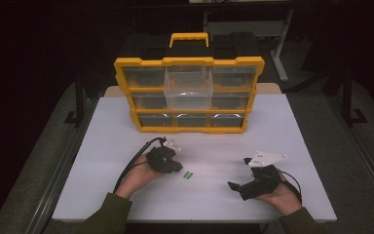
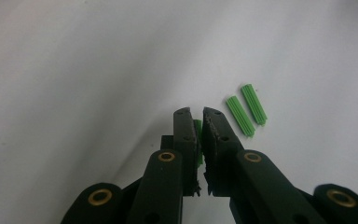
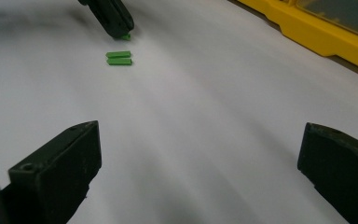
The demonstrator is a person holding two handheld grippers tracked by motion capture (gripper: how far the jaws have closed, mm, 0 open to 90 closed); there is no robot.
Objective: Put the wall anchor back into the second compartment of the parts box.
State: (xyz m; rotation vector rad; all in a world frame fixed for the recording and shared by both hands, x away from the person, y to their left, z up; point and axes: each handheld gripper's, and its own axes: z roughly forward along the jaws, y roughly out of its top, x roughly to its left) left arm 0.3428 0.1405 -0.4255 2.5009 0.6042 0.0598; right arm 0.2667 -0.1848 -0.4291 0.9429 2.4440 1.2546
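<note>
1. The left gripper has its jaws nearly together, pinching a small green plug between them. In the left gripper view only a sliver of green shows in the gap, running along the jaws, so its long axis looks aligned with them.
2. Two more green plugs lie flat on the white table, low centre in the high view, just beside the left gripper. They sit side by side, parallel and nearly touching, long axes running the same way.
3. The right gripper is spread wide, holding nothing, low to the table at the lower right of the high view, likely waiting.
4. A yellow drawer box stands at the upper centre, one clear drawer pulled out, probably the plugs' destination.
</note>
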